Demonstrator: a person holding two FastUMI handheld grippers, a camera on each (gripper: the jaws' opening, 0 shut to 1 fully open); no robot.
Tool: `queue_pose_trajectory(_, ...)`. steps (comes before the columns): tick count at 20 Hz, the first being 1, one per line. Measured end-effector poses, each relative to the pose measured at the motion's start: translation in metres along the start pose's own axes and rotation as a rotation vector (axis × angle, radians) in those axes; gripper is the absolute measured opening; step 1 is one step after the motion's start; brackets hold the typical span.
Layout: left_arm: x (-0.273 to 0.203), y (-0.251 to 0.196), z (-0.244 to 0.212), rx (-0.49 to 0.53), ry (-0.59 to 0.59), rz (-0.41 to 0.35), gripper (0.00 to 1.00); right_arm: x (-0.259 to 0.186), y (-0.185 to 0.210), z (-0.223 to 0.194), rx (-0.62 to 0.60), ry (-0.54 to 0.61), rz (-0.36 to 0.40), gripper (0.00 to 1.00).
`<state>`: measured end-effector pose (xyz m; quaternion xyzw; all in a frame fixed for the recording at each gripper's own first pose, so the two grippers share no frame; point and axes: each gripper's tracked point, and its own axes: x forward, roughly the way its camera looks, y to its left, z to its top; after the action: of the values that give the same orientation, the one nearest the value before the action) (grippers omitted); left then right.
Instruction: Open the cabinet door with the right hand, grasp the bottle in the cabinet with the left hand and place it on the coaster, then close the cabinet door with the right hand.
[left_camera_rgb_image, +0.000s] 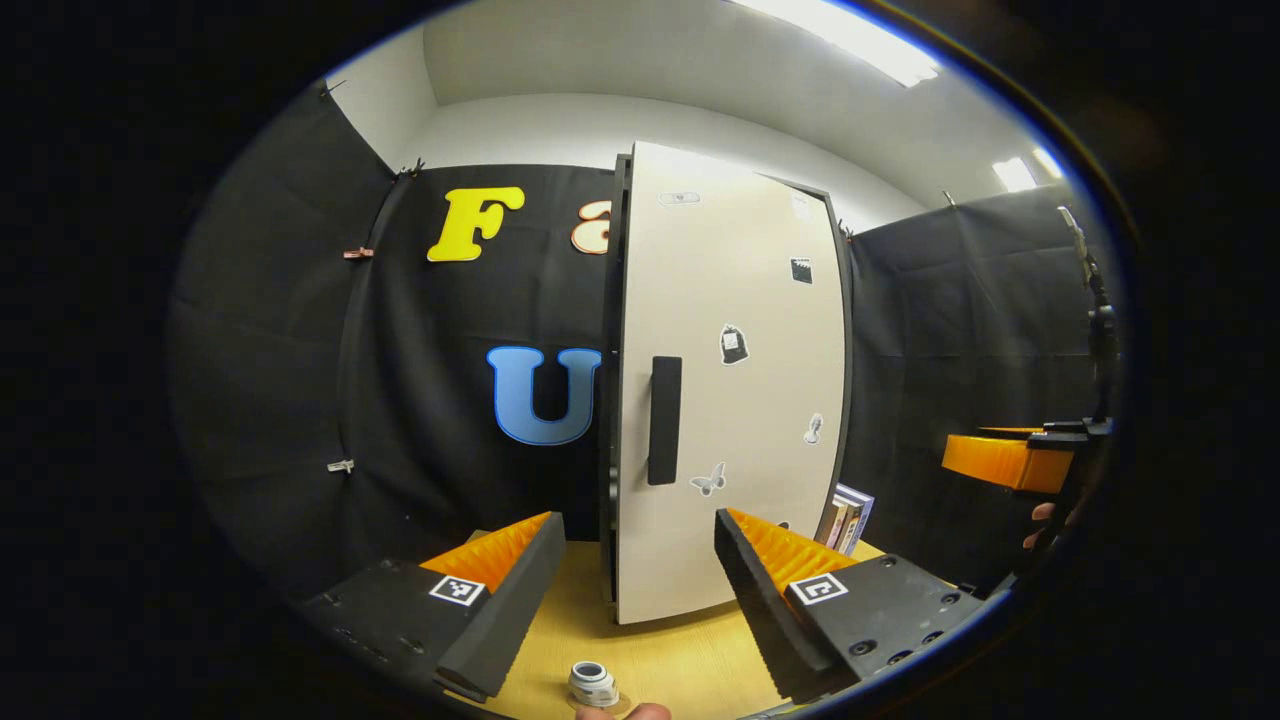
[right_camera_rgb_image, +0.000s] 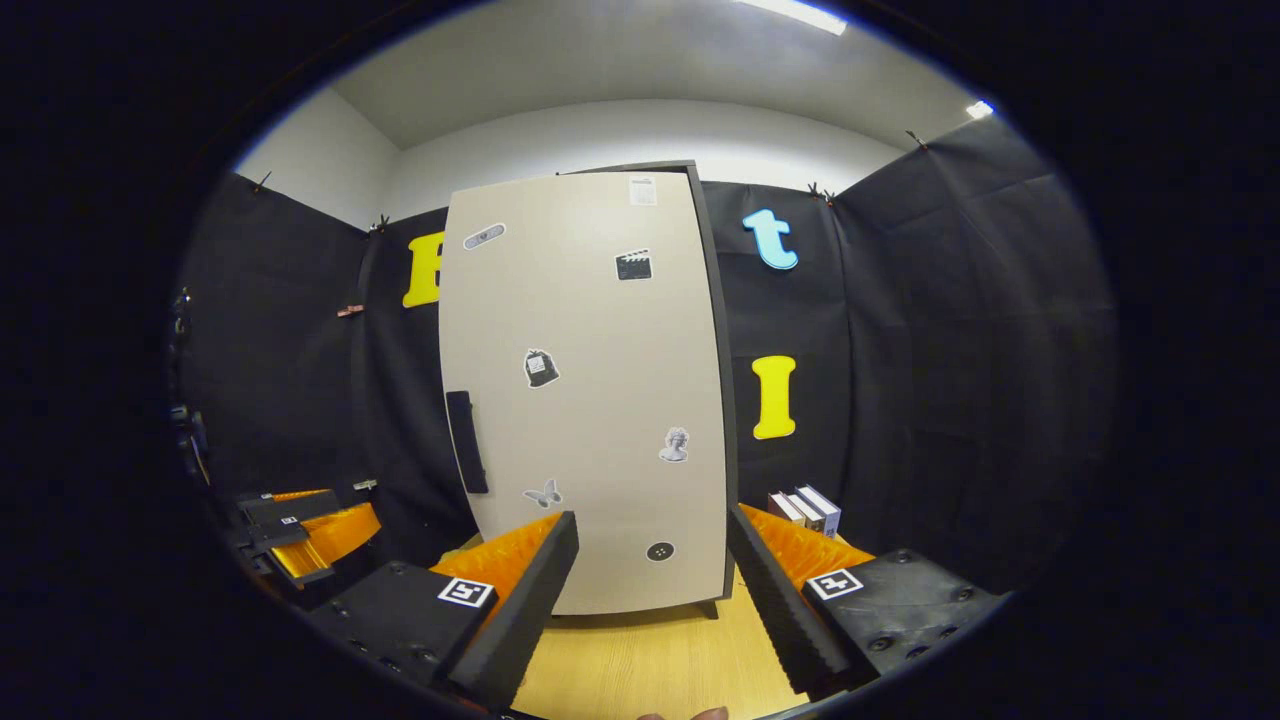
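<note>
Matte flat cabinet door (right_camera_rgb_image: 590, 400) bears a slim rectangular handle (right_camera_rgb_image: 467, 441).

Booth — black cloth walls (left_camera_rgb_image: 440, 330).

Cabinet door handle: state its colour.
Black; the handle stands out against the pale cabinet door, clearest in the left gripper view.

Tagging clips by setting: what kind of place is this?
Likely a staged recording booth, not a home: black cloth walls, one stickered cabinet on a wooden table, books beside it.
</note>
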<state>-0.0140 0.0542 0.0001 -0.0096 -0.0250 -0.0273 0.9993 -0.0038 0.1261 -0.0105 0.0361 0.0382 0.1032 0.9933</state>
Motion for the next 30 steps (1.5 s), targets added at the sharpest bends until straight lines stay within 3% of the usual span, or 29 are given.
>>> queue_pose_trajectory(14,0.002,-0.031,0.019,0.013,-0.018,-0.007,0.95,0.002,-0.022,0.015,0.016,-0.024,0.019,0.98)
queue_pose_trajectory(30,0.018,-0.041,0.033,0.012,-0.039,0.084,0.95,0.019,-0.033,0.023,-0.007,-0.035,0.095,0.98)
